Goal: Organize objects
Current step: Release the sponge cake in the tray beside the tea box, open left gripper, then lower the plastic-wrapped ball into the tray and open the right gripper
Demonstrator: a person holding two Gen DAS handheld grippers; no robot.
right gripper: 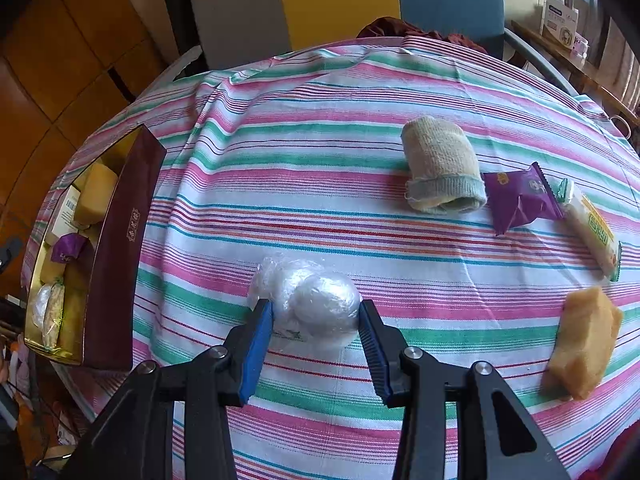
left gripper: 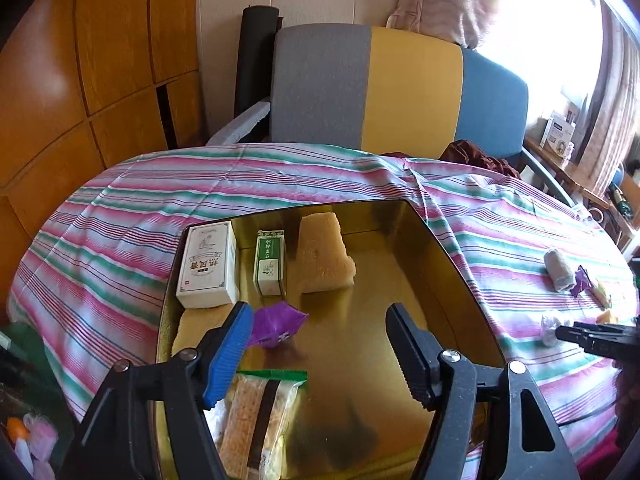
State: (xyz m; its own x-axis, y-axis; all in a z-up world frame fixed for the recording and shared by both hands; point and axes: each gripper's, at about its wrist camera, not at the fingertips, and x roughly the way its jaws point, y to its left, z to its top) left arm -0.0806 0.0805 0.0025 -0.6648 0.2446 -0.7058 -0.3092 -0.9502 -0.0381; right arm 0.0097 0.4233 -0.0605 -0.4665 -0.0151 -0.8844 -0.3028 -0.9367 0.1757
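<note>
**Claws over the gold box and the wrapped ball**

Claw-wise first: the left claw (left gripper: pixel 320 344) hangs spread wide over the gold-lined box (left gripper: pixel 444 264), nothing between its pads. A purple wrapper (left gripper: pixel 278 324) lies in the box just beside the blue pad on the left finger, whether they touch I can't tell. Under that same finger sits a clear cracker packet (left gripper: pixel 260 420) with a green top edge. Further back in the box are a white carton (left gripper: pixel 208 266), a slim green-and-white carton (left gripper: pixel 270 264) right next to it, and a yellow sponge block (left gripper: pixel 324 256) beside that.

The right claw (right gripper: pixel 316 312) is clenched on a ball wrapped in clear plastic (right gripper: pixel 312 304), one pad pressed to each side, and the ball looks to be resting on the striped tabletop (right gripper: pixel 280 152). Going outward from there: a rolled sock (right gripper: pixel 442 166) further back on the right, a purple snack packet (right gripper: pixel 520 200) just beside it, then a long yellow-and-green packet (right gripper: pixel 592 232) touching the purple one. A second yellow sponge (right gripper: pixel 584 344) lies near the right edge. The box, maroon on the outside, sits at the far left in the right wrist view.

Behind the tabletop is a chair (left gripper: pixel 400 88) with grey, yellow and blue panels.
</note>
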